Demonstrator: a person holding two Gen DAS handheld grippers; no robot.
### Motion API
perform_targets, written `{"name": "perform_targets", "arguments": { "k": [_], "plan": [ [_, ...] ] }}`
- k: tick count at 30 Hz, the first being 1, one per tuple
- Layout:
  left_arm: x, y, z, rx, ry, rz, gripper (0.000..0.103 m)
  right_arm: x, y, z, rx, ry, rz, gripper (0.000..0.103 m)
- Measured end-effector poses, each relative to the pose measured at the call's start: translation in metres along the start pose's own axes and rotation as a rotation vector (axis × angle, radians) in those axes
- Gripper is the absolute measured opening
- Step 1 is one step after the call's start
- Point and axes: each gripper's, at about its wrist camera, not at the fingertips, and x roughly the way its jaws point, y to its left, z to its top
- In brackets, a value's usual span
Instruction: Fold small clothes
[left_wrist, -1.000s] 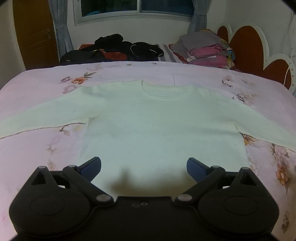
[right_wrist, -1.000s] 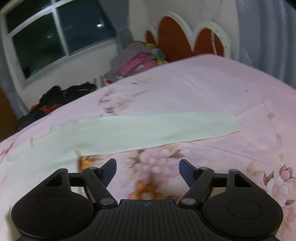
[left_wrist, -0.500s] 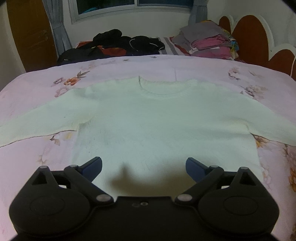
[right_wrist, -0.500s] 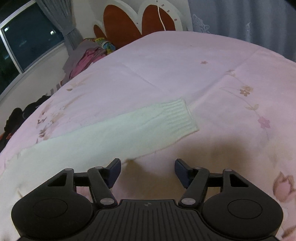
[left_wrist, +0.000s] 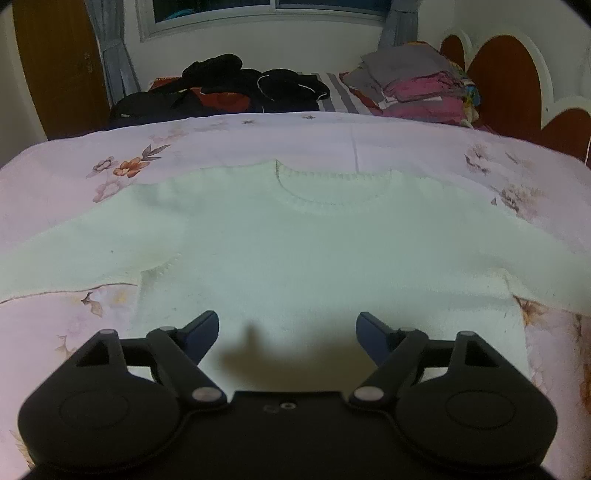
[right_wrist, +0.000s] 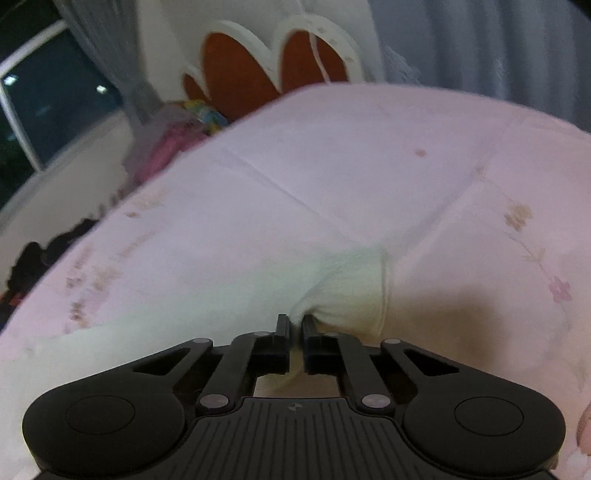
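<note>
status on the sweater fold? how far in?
Done: the sweater lies flat on the bed, collar away from the camera, both sleeves spread out; no fold shows yet. In hand: the right gripper is shut on the sleeve cuff, which bunches at the pinch. The left gripper is open over the hem, holding nothing. Left: fold in both sleeves, then the body.

No words, brand names, numbers or signs can be read in either view. The only mark is a small round emblem, too small to make out, on the black ribbed plastic body of the right gripper (right_wrist: 294, 329), at about 6 o'clock in the right wrist view, just below its closed fingers (right_wrist: 282, 326).
</note>
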Motion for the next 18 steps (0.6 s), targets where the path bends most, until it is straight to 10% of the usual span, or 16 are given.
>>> {"name": "perform_targets", "arguments": {
  "k": [9,18],
  "plan": [
    [-0.017,0.048,0.01,-0.086,-0.04,0.0,0.08,-0.038,0.138,-0.01,-0.174,-0.059,0.299,0.006],
    [-0.021,0.113,0.008,-0.142,-0.069,0.03,0.08,-0.032,0.31,-0.095,-0.326,0.075,0.542,0.006]
  ]
}}
